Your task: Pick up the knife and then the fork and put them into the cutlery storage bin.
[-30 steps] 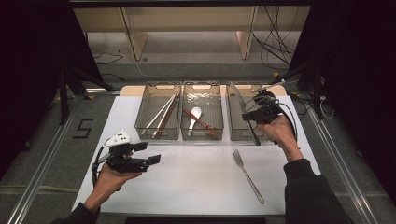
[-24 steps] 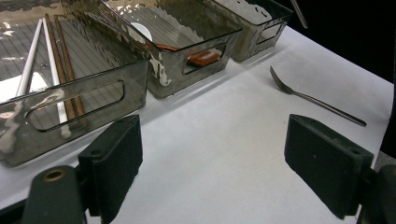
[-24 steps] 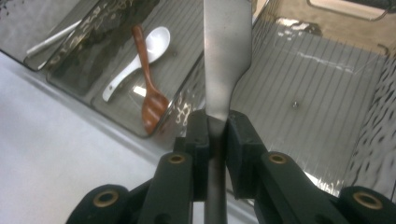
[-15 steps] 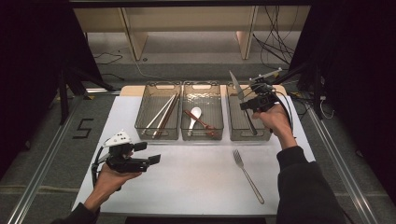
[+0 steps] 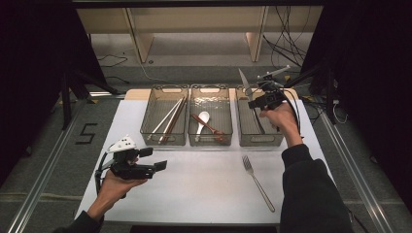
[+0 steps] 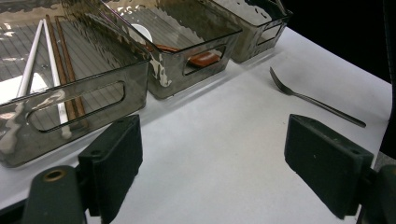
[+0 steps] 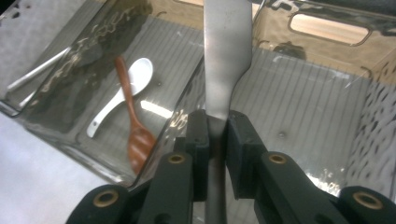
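Steel knife (image 7: 226, 70) was clamped by right gripper (image 7: 216, 133) over 3 o'clock bin (image 5: 252, 128) of three; left gripper (image 6: 233, 158) was held agape; one fork (image 5: 259, 184) lay at 5 o'clock.

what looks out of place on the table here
The fork lies loose on the white mat, outside the three bins that hold the other utensils. The knife is clamped in the right gripper over the right bin, not yet set down.

Three bins (image 5: 211, 91) stand side by side behind the fork (image 5: 258, 183), chopsticks (image 5: 168, 120) in the leftmost, spoons (image 5: 204, 124) in the middle.
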`<state>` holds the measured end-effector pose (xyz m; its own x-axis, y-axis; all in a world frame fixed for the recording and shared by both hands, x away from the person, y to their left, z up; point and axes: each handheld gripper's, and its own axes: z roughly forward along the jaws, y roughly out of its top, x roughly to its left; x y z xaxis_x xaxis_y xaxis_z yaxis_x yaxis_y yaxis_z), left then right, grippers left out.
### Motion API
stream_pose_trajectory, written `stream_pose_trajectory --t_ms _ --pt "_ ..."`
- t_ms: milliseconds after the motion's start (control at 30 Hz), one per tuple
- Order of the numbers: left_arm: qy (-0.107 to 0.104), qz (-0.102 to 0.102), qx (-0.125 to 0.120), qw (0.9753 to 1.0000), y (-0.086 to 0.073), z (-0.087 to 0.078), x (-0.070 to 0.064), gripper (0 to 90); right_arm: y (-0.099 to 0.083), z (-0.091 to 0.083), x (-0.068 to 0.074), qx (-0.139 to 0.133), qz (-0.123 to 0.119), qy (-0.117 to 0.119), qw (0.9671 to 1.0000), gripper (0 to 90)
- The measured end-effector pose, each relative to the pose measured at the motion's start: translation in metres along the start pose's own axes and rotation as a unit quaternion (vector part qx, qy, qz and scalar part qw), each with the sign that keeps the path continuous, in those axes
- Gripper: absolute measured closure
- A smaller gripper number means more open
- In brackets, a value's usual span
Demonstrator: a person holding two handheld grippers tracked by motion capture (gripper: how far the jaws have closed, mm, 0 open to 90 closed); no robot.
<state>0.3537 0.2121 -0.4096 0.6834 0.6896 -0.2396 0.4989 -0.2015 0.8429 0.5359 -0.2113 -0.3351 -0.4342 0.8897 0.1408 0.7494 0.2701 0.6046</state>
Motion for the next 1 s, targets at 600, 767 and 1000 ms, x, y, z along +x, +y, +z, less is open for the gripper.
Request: stream_pose_trajectory --t_ms 600,767,1000 --pt "0.000 -0.001 -0.002 1.0000 0.000 -0.001 0.001 18.7 0.007 0.018 -0.013 -0.007 0.034 -0.007 0.9994 80.9" --pt "0.000 -0.001 -0.002 1.0000 0.000 0.000 0.000 18.6 0.005 0.023 -0.018 -0.004 0.043 -0.015 0.9990 80.8" --pt "0.000 -0.001 -0.002 1.0000 0.000 -0.001 0.000 18.6 0.000 0.030 -0.020 0.002 0.048 -0.012 0.9988 80.8"
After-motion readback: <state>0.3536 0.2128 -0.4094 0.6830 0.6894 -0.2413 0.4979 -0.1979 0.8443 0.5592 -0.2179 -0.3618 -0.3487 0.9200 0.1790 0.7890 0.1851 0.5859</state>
